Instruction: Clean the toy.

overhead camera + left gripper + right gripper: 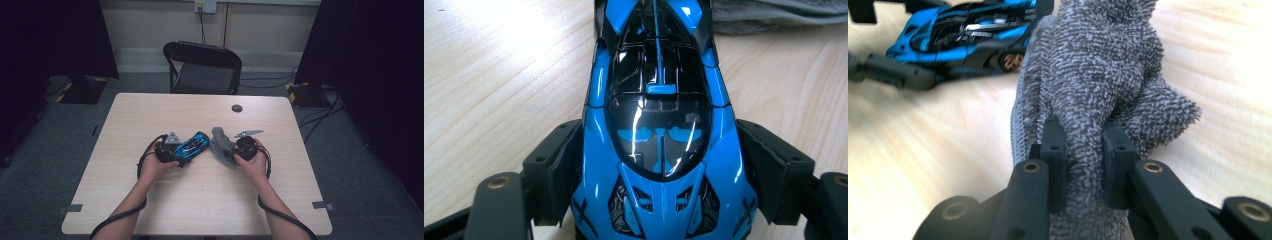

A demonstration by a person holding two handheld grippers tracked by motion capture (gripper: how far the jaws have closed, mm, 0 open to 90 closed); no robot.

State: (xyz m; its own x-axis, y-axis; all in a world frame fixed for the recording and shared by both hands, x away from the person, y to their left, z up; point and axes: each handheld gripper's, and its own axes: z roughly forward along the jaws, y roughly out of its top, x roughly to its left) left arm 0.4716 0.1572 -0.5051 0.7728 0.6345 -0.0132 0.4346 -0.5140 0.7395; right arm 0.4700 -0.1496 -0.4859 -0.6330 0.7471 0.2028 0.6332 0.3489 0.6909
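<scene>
1. The left tongs (176,154) lie in the person's left hand (152,167), left of the middle of the pale wooden tabletop (150,115). They are clamped on a glossy blue and black toy sports car (192,145). In the left gripper view the two black pads press against both flanks of the car (659,125) near one end of its body, with its dark glazed cabin between them.
2. The car sits at about the middle of the tabletop, roughly midway between the near and far edges, slanting up and to the right away from the left tongs.
3. Just to the right of the car lies a grey, nubbly terry cloth (222,145), bunched into a narrow heap. Whether cloth and car touch cannot be told.
4. The right tongs (235,152) are in the person's right hand (254,162), right of the middle of the tabletop. They are clenched on a fold of the cloth; in the right gripper view the cloth (1098,75) rises in a thick wad from between the two narrowly set jaws, and the car (963,30) shows beyond it at the upper left.
5. A small round dark cap (237,108) sits in the tabletop near its far edge, right of centre.
6. Beyond the far edge stands a black folding chair (202,67) on the grey carpet.
</scene>
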